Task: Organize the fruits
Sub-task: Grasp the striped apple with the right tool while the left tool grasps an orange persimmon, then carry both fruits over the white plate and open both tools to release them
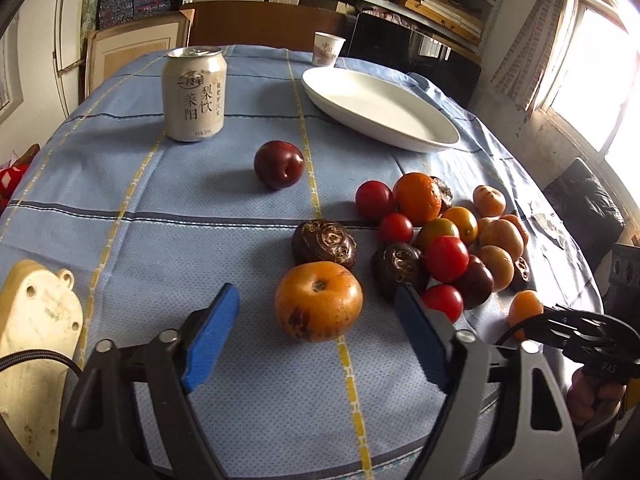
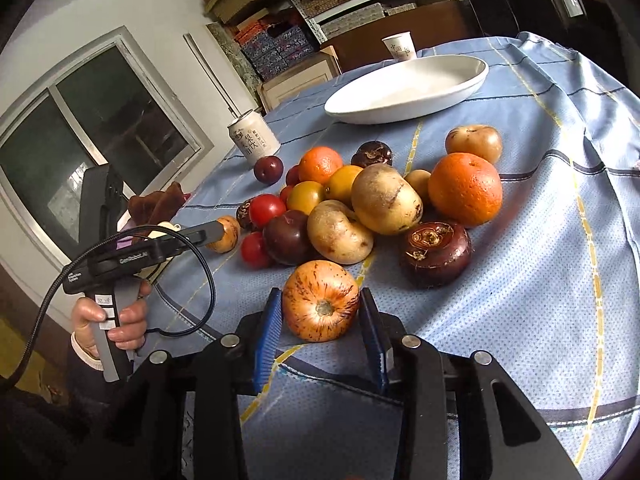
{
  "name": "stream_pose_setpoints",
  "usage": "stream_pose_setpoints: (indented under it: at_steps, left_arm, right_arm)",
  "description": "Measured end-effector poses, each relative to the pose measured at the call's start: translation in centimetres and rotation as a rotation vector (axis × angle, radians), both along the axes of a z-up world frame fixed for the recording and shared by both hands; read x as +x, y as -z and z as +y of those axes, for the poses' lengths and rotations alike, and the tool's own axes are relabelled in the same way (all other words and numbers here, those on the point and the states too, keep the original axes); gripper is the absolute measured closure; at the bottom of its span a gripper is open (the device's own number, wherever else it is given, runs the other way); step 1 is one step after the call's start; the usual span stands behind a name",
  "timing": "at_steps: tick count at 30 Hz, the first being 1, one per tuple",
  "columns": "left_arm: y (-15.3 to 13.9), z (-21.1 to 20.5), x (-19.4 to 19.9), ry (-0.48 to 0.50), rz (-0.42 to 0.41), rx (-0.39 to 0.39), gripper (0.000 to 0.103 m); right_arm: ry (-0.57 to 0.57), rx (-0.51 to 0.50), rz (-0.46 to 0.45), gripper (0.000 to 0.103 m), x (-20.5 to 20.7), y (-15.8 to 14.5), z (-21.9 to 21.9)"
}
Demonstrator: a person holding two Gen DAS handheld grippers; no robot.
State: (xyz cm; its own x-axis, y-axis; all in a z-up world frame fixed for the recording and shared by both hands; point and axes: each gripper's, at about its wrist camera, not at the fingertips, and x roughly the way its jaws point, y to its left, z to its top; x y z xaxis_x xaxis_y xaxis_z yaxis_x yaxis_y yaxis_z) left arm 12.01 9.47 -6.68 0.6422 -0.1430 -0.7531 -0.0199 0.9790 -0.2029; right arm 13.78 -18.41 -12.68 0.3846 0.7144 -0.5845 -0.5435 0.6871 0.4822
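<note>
Pinching a streaked orange fruit (image 2: 321, 306) between blue ribbed pads, the right gripper (image 2: 323, 322) holds it on the checked blue tablecloth (image 2: 520, 280). The left gripper (image 1: 318, 322) gapes around a speckled round fruit (image 1: 319, 301), not touching. Beyond the fruit pile (image 1: 444, 236), the white oval dish (image 1: 376, 106) sits empty; a can (image 1: 194, 94) bears Chinese characters.

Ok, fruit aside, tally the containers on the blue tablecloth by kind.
White oval ceramic dish: 1
Pale aluminium drink can: 1
White paper cup: 1
Total: 3
</note>
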Motion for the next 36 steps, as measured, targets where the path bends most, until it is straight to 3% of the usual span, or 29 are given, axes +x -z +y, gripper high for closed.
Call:
stream_pose_setpoints:
  at_steps: [6, 8, 11, 16, 21, 25, 27, 30, 36]
  left_arm:
    - [0.3, -0.4, 0.6, -0.001, 0.018, 0.017, 0.037]
    - [0.4, -0.5, 0.6, 0.002, 0.027, 0.025, 0.047]
    - [0.8, -0.7, 0.8, 0.006, 0.049, 0.037, 0.052]
    - [1.2, -1.0, 0.8, 0.012, 0.054, 0.045, 0.055]
    - [1.3, -0.8, 0.8, 0.007, 0.056, 0.03, 0.056]
    - [1.2, -0.7, 1.0, 0.001, 0.059, 0.024, 0.056]
    - [1.2, -0.9, 1.2, -0.002, 0.062, 0.033, 0.056]
    - [1.2, -1.1, 1.4, -0.003, 0.065, 0.047, 0.056]
    - [1.1, -1.0, 1.2, -0.009, 0.063, 0.041, 0.059]
  right_arm:
    - [0.001, -0.007, -0.008, 0.064, -0.1, 0.0, 0.1]
    - [0.004, -0.007, -0.003, 0.064, -0.1, 0.0, 0.1]
    - [-0.001, -0.023, -0.009, 0.063, -0.1, -0.1, 0.4]
    - [-0.024, -0.087, -0.019, 0.062, -0.2, -0.6, 1.9]
    - [-0.054, -0.128, -0.008, 0.043, 0.0, -1.0, 3.5]
    - [-0.042, -0.191, -0.037, 0.041, 0.1, -1.3, 4.6]
    - [-0.027, -0.212, -0.037, 0.044, 0.3, -1.2, 4.9]
    - [-0.004, -0.235, -0.028, 0.065, 0.6, -1.0, 4.6]
    - [-0.025, -0.224, -0.039, 0.065, 0.0, -1.2, 3.8]
